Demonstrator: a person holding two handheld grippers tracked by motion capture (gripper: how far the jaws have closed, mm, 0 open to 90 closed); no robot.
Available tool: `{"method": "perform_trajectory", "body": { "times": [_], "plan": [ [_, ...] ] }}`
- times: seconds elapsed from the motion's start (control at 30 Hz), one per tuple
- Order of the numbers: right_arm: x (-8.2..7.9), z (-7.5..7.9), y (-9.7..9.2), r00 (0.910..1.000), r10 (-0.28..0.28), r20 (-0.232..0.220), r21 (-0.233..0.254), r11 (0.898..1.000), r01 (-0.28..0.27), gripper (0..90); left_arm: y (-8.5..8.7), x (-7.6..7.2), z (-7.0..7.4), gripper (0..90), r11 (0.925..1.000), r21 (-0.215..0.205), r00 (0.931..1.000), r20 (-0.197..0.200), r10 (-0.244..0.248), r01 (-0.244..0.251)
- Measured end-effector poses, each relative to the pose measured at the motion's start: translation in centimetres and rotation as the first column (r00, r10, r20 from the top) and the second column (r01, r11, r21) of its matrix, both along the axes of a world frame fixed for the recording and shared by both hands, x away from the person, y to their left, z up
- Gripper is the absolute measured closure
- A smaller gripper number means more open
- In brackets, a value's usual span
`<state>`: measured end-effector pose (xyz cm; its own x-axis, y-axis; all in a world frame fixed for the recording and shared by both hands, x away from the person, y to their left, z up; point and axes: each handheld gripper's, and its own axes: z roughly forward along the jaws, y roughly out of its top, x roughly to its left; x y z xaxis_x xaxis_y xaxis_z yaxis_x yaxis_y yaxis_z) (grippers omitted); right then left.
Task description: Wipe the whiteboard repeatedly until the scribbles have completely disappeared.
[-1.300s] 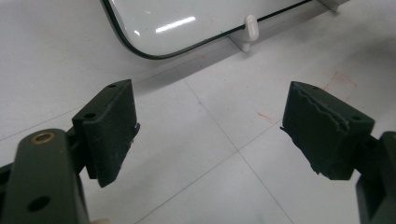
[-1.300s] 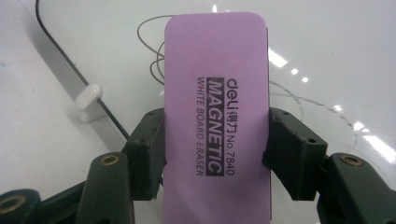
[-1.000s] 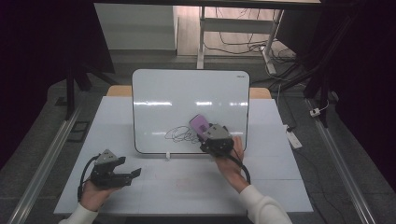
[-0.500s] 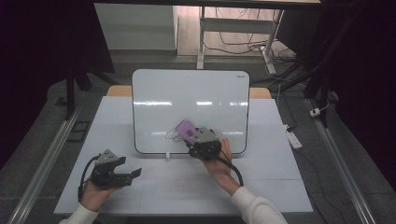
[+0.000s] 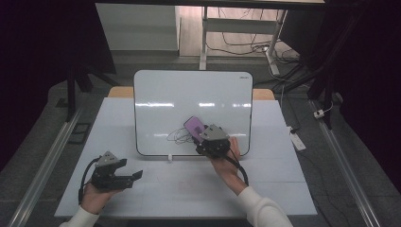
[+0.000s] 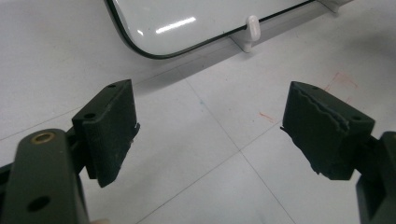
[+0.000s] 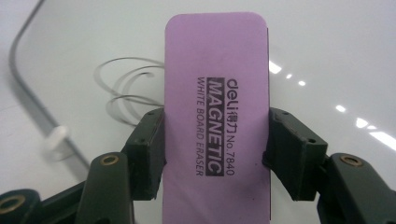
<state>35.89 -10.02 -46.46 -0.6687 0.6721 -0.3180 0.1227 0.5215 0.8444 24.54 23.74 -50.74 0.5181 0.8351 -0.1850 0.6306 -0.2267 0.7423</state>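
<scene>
The whiteboard (image 5: 189,101) looked glossy and smooth. Against it, the purple eraser (image 7: 217,116) appeared matt, foam-like. Beneath the whiteboard, the worktop (image 5: 189,189) was matt white laminate.

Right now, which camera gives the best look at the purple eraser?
The right gripper view: the eraser sits close between that gripper's jaws, its printed label readable. The high view shows it as a small purple patch against the whiteboard. The left gripper view looks elsewhere.
</scene>
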Motion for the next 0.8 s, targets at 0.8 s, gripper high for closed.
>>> {"method": "perform_trajectory", "body": {
  "times": [0.8],
  "plan": [
    [-1.2, -1.2, -1.9, 0.9973, -0.073, 0.006, -0.055, 0.996, 0.073, 41.0, -0.4, 0.1, -0.2, 18.5, 0.9999, 0.006, 0.9999, -0.005, -0.013, 0.013]
  ]
}}
